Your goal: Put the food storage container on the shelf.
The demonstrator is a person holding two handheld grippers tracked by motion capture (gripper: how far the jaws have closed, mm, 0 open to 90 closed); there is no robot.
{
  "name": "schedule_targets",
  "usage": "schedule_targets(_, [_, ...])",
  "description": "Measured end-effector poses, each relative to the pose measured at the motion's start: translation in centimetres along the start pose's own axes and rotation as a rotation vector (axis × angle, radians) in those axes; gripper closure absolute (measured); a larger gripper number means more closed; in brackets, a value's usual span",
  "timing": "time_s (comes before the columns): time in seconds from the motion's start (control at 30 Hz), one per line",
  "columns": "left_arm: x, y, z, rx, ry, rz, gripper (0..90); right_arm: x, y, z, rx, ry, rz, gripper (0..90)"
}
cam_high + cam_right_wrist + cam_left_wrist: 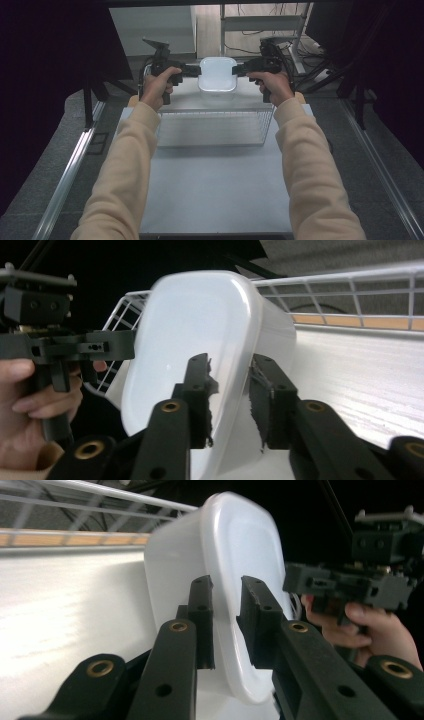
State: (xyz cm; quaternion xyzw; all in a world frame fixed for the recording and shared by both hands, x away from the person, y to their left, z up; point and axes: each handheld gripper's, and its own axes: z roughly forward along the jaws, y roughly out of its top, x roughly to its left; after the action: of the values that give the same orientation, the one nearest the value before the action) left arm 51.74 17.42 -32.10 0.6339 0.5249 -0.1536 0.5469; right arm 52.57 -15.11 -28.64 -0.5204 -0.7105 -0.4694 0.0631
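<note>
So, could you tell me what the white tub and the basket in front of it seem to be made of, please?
The white tub looks like translucent plastic with a smooth, slightly glossy finish: light glows through its walls and its corners are rounded as if moulded. The basket looks like thin metal wire, probably white-coated: it is an open grid of straight rods with a thicker rim.

Lighting: dim room, dark surrounds at both sides of the high view. Table (pixel 215 190) evenly lit from above, pale grey. White tub (pixel 217 74) overexposed, detail washed out. Glare streaks on the table in both gripper views. Near jaws soft, slightly out of focus. Wide-angle bending of the basket (pixel 350 285) wires.
</note>
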Motion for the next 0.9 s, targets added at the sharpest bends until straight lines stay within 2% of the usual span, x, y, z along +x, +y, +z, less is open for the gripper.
schedule_targets(0.07, [0.6, 0.1, 0.3, -0.014, -0.007, -0.025, 75.9, -0.6, 0.2, 0.6, 0.013, 0.000, 0.056, 65.5])
schedule_targets(0.17, [0.9, 0.1, 0.5, -0.030, -0.013, -0.027, 75.2, -1.2, 0.2, 1.0, 0.008, 0.012, 0.099, 64.8])
schedule_targets(0.27, [0.9, 0.0, 0.6, -0.019, -0.014, -0.015, 71.9, -0.9, 0.2, 1.0, -0.001, -0.001, 0.091, 64.4])
schedule_targets(0.33, [0.8, -0.1, 0.7, -0.019, 0.014, 0.009, 65.9, -0.8, 0.1, 1.0, -0.003, -0.017, 0.078, 58.8])
schedule_targets(0.37, [0.7, -0.2, 0.6, -0.036, 0.038, 0.020, 60.4, -0.6, 0.1, 1.0, -0.006, -0.017, 0.075, 53.6])
schedule_targets(0.47, [-0.2, -0.6, -0.3, -0.079, 0.070, 0.075, 44.0, 0.3, -0.2, 0.4, -0.045, -0.045, 0.037, 39.1])
schedule_targets(0.57, [-1.9, -1.6, -1.8, -0.103, 0.113, 0.173, 36.1, 1.7, -1.0, -1.2, -0.099, -0.059, -0.057, 33.7])
schedule_targets(0.67, [-3.5, -3.6, -3.5, -0.127, 0.136, 0.262, 33.2, 2.7, -2.6, -3.1, -0.135, -0.057, -0.164, 31.1])
schedule_targets(0.73, [-4.2, -5.4, -4.5, -0.121, 0.164, 0.319, 32.2, 2.8, -4.1, -4.4, -0.141, -0.062, -0.233, 29.1])
schedule_targets(0.9, [-4.8, -9.7, -6.4, -0.116, 0.214, 0.391, 29.1, 2.0, -8.3, -7.0, -0.161, -0.086, -0.337, 26.6])
